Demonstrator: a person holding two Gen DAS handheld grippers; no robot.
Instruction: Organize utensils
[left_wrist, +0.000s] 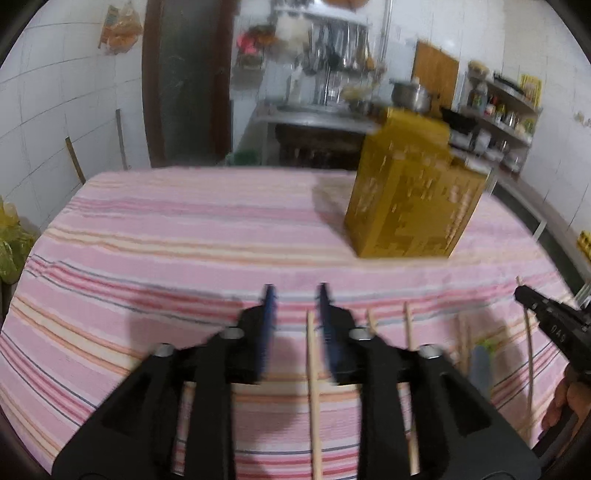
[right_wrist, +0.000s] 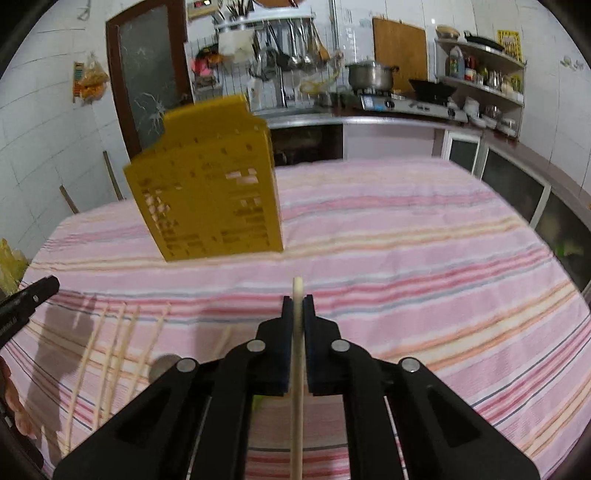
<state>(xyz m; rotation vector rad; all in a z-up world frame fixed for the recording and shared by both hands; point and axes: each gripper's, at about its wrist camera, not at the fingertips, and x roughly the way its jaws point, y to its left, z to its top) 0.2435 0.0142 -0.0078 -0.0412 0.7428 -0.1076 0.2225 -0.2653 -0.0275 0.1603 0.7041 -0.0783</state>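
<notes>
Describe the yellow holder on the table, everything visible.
The yellow holder is a tall boxy caddy, apparently plastic, its walls pierced with rows of small slots and holes. It stands upright on the pink striped tablecloth, toward the table's far side, with a taller back wall rising above the front. Nothing visibly sticks out of its top. Neither hand-held gripper touches it: the right hand-held gripper, shut on a chopstick, is nearer the camera. Motion blur hides finer detail, and its interior is not visible.

We log left gripper: black angular links | silver pivot screws | blue finger pads | right gripper: same build | bare skin behind.
</notes>
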